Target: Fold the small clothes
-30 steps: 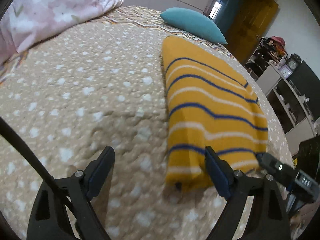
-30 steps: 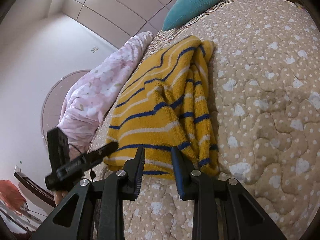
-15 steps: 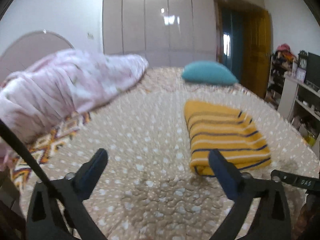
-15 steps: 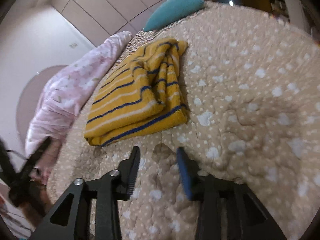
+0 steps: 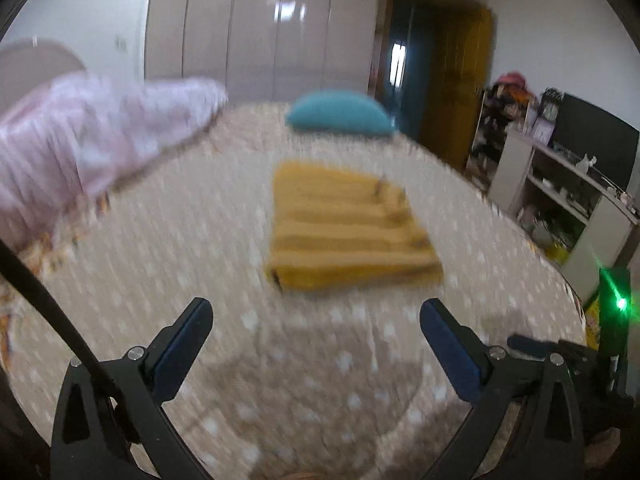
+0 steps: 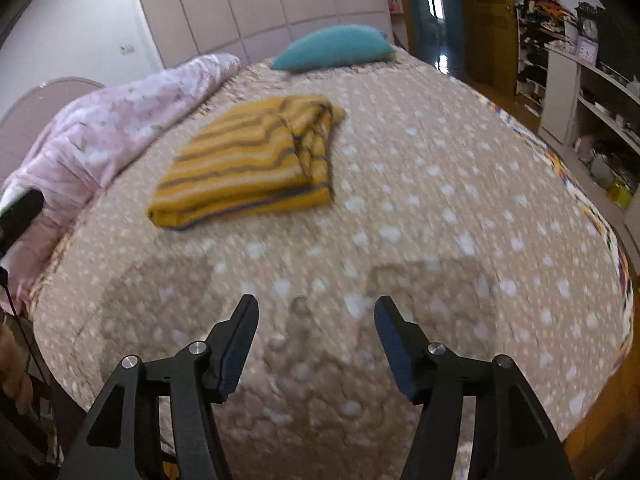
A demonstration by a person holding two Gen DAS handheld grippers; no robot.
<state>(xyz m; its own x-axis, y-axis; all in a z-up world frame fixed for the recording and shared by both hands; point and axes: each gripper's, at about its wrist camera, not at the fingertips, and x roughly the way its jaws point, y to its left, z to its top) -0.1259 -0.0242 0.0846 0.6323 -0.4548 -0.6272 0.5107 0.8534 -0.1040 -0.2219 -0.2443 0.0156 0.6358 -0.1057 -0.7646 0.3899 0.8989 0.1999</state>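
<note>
Sweater (image 6: 248, 160) folded on bed (image 6: 440, 208) | teal pillow (image 6: 334, 47) beyond | pink quilt (image 6: 116, 128) beside

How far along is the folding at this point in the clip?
Done: the yellow striped garment lies folded into a compact rectangle on the dotted bedspread. In hand: nothing; the left gripper and right gripper are both open and clear of it, the right's jaws having just been opening. Left: no other unfolded small clothes show, so this piece looks finished.
</note>
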